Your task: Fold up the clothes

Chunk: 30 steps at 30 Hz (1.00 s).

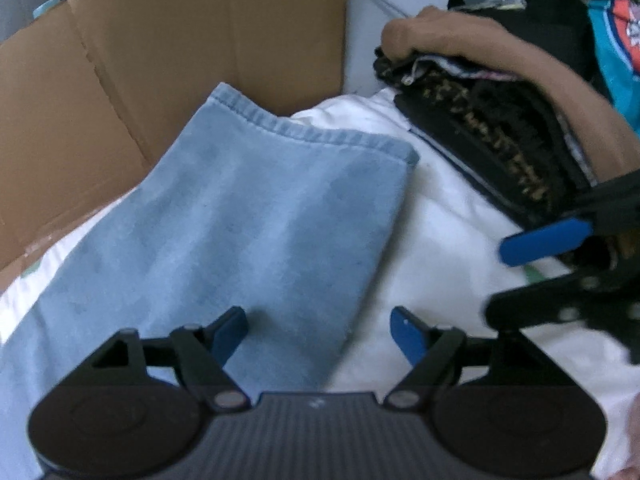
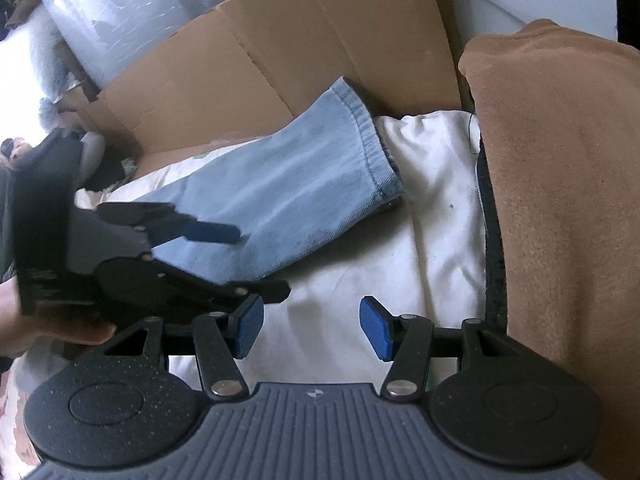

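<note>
A light blue denim garment (image 1: 256,216) lies flat on white bedding (image 1: 448,208), its hemmed end toward the cardboard. My left gripper (image 1: 319,334) hovers open over the denim's near right edge, nothing between its blue pads. In the right wrist view the same denim (image 2: 304,184) lies ahead to the left, with the left gripper (image 2: 262,263) above it. My right gripper (image 2: 312,328) is open over bare white bedding (image 2: 400,248), holding nothing. It also shows at the right of the left wrist view, right gripper (image 1: 498,280), close beside a clothes stack.
A stack of folded clothes sits to the right: a brown garment (image 2: 560,184) on top and a black patterned one (image 1: 500,136) beneath. A flattened cardboard box (image 1: 160,60) stands behind the denim. A bubble-wrap roll (image 2: 100,12) is at the far left.
</note>
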Each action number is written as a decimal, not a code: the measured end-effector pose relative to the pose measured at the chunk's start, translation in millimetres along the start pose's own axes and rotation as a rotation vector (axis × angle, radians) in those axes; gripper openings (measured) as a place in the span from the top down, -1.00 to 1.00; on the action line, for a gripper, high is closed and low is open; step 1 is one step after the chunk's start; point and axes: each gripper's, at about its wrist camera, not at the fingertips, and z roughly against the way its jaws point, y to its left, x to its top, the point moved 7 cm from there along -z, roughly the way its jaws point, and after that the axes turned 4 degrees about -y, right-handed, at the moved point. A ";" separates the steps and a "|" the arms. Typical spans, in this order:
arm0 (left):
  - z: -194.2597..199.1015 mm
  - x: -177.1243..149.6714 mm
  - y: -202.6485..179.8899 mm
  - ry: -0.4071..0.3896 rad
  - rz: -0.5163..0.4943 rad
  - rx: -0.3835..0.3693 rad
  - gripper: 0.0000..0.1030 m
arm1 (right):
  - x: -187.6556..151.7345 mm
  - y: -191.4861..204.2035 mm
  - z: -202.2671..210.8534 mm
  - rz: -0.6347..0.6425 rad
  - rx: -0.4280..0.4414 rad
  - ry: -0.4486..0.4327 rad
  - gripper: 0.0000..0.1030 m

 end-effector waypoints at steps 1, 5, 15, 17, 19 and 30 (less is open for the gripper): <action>-2.8 -0.8 0.6 -0.004 -0.008 0.012 -0.59 | -1.0 -0.5 0.7 0.005 0.001 0.001 -0.15; -8.7 -2.2 2.6 -0.031 -0.022 0.060 -0.61 | -2.9 -2.4 1.9 -0.005 0.006 -0.003 -0.16; 9.5 12.9 6.4 -0.086 -0.081 0.085 -0.48 | 5.3 -13.7 -4.5 -0.160 -0.038 -0.050 -0.16; 11.7 21.4 9.2 -0.075 -0.090 0.079 -0.42 | 5.7 -15.3 -7.7 -0.196 -0.062 -0.072 -0.17; 13.9 27.5 9.8 -0.072 -0.112 0.075 -0.34 | 5.6 -17.8 -10.7 -0.244 -0.077 -0.086 -0.17; 27.5 34.5 5.6 -0.121 -0.122 -0.018 0.63 | 21.4 -21.3 -23.9 -0.319 -0.051 -0.116 -0.16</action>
